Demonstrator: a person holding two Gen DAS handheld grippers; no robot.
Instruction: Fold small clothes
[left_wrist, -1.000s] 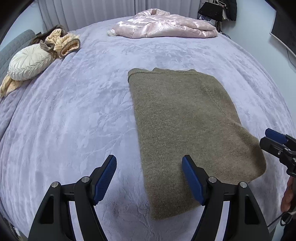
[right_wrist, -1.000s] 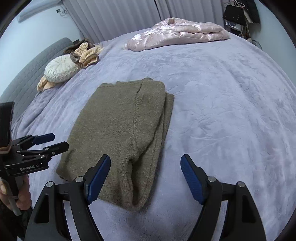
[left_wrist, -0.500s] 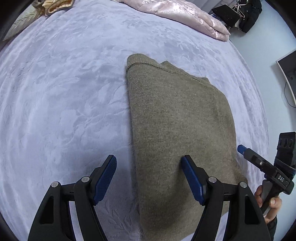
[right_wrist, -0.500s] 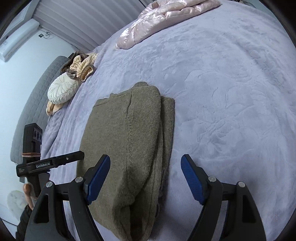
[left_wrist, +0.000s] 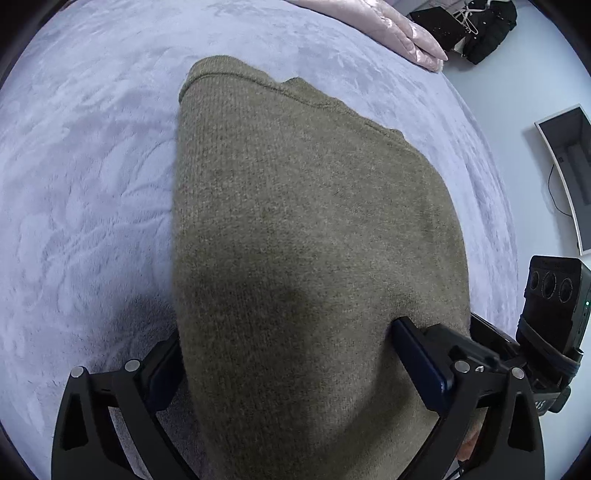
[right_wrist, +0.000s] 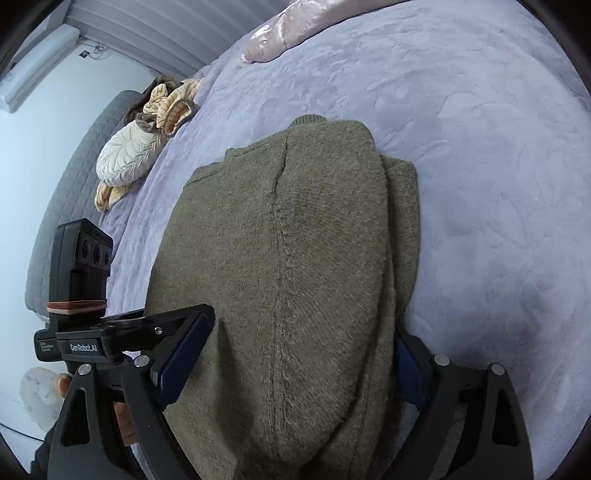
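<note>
The olive-green knitted sweater (left_wrist: 314, 240), already folded into a long strip w/ the sleeve layered along its right edge, lies flat on the lavender plush bedspread (left_wrist: 85, 184), near end toward the person.

Both grippers have come down and in since a sec ago: then they hovered short of the near hem, now they straddle it. The left gripper (left_wrist: 291, 365) has its jaws opening, set wide, one finger just beside the sweater's left edge, the other pressing on top of the knit. The right gripper (right_wrist: 295, 365) is likewise opening wide, knit between its fingers, nothing clamped yet.

Judgement: this sets up a pinch on both near corners, so the next fold, near end carried to the far collar, looks imminent. Risk: the thick right-side layers may slip out.
</note>
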